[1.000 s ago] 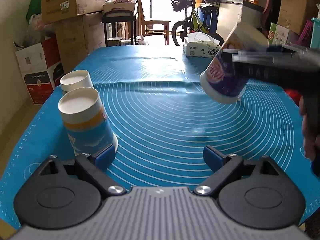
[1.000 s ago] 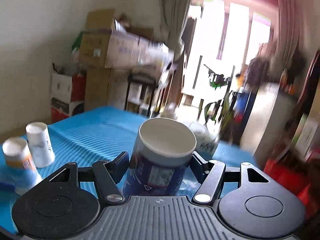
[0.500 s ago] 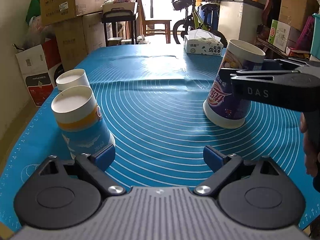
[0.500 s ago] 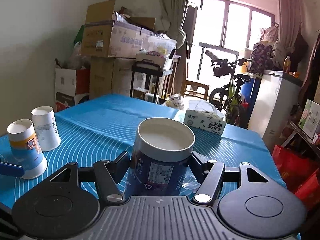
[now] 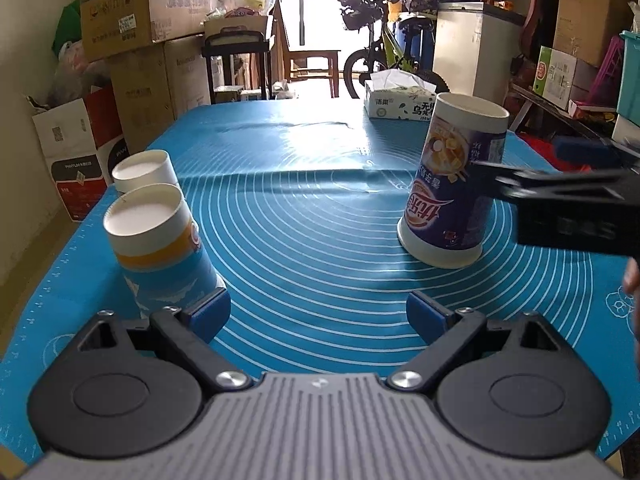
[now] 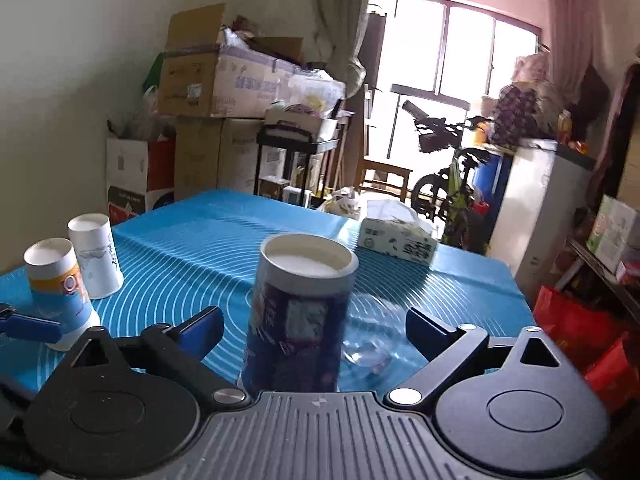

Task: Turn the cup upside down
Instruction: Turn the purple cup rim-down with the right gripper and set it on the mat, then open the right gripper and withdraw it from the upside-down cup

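A tall purple paper cup stands upside down on the blue mat, wide rim down. In the right wrist view the cup stands between the fingers of my right gripper, which is open with gaps on both sides. From the left wrist view that gripper reaches in from the right, beside the cup. My left gripper is open and empty, low over the mat, its left finger next to an inverted orange-and-blue cup.
A white inverted cup stands behind the orange-and-blue one at the mat's left edge. A tissue box sits at the far end. Cardboard boxes, a chair, a bicycle and a white cabinet stand beyond the table.
The right gripper set the purple cup upside down on the mat, then opened and let go of it. The left gripper has barely moved.
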Tool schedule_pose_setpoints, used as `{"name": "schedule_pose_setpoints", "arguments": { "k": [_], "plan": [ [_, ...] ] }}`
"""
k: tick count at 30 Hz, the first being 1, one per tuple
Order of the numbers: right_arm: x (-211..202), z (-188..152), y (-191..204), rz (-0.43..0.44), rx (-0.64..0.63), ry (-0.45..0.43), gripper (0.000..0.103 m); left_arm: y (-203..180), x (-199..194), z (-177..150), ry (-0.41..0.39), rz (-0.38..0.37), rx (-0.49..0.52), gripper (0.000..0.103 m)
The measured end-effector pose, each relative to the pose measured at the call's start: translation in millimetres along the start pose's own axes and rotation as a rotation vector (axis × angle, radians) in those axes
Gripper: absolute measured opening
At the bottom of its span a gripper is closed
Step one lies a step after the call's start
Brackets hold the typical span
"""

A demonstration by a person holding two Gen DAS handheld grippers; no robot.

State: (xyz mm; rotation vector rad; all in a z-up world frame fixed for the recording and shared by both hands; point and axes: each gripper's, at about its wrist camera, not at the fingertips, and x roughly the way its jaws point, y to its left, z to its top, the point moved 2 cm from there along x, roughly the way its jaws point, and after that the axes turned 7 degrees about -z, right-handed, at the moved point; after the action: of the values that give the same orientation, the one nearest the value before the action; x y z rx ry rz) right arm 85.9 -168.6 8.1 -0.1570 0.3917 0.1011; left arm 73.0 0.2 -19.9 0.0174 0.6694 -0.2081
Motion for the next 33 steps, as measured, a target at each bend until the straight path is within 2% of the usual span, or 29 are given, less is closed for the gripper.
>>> {"name": "schedule_pose_setpoints", "arguments": {
  "k": [4, 10, 14, 22, 33],
  "plan": [
    [-24, -15, -23, 0.018, 0.124, 0.024, 0.103, -3, -12, -4, -0.010, -0.025, -0.010, 0.094],
    [-53, -40, -43, -0.016, 0.212, 0.037, 0.103, -15, -35, -12, -0.058, -0.026, 0.012, 0.094],
    [-69, -48, -41, -0.055, 0.186, 0.023, 0.103, -19, -49, -18, -0.088, -0.025, 0.018, 0.094],
    [-90, -55, -32, -0.054, 0.169, 0.014, 0.103, -21, -62, -27, -0.113, -0.004, 0.019, 0.094],
    [-94, -60, -21, -0.055, 0.134, 0.041, 0.102, -17, -62, -35, -0.113, 0.001, 0.027, 0.094]
  ]
}}
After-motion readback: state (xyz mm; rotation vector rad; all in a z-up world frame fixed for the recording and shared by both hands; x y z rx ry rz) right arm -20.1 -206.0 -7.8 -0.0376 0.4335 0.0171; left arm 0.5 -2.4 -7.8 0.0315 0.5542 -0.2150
